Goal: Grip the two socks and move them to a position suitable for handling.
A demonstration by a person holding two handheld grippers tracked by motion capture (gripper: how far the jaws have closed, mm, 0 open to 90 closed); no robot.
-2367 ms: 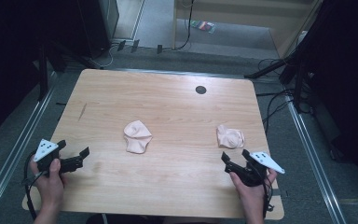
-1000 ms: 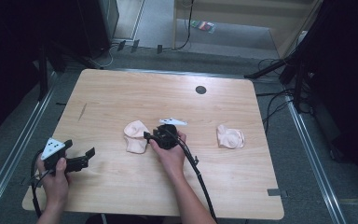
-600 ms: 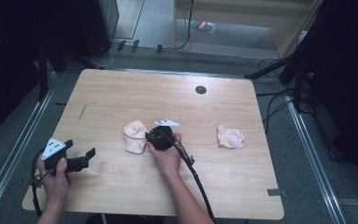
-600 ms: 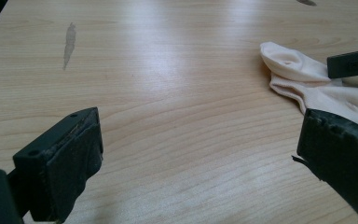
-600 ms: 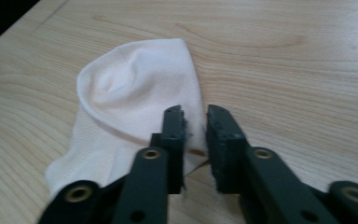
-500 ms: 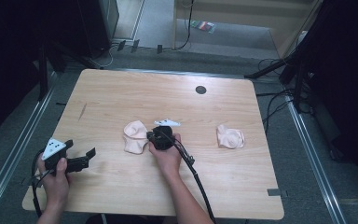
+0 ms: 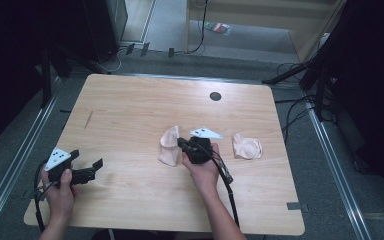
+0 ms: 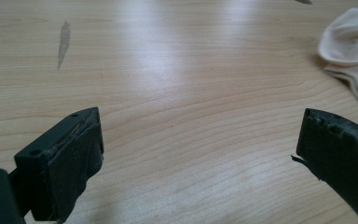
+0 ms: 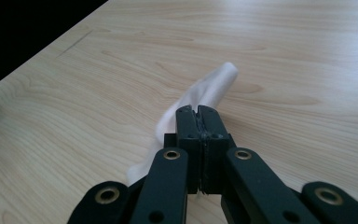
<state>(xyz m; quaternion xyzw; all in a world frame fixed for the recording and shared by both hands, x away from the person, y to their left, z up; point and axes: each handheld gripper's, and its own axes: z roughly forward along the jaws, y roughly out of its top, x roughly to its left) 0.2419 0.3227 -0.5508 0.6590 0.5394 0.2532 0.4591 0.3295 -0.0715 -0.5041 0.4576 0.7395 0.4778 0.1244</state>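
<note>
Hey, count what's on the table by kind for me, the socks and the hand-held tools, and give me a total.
Pale pink socks: 2, one pinched in the right tool, one lying loose.
Black hand-held tools: 2, the right one and the left tool.
Total: 4.

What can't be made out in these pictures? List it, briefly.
- Right gripper view: the shut black right gripper covers the pinched part of the cream fabric sock; how much fabric is gripped is hidden.
- Left gripper view: a cream sock at the right edge is cut off by the frame; which sock is unclear.
- High view: the small multicoloured item on the floor is too small to identify.
</note>
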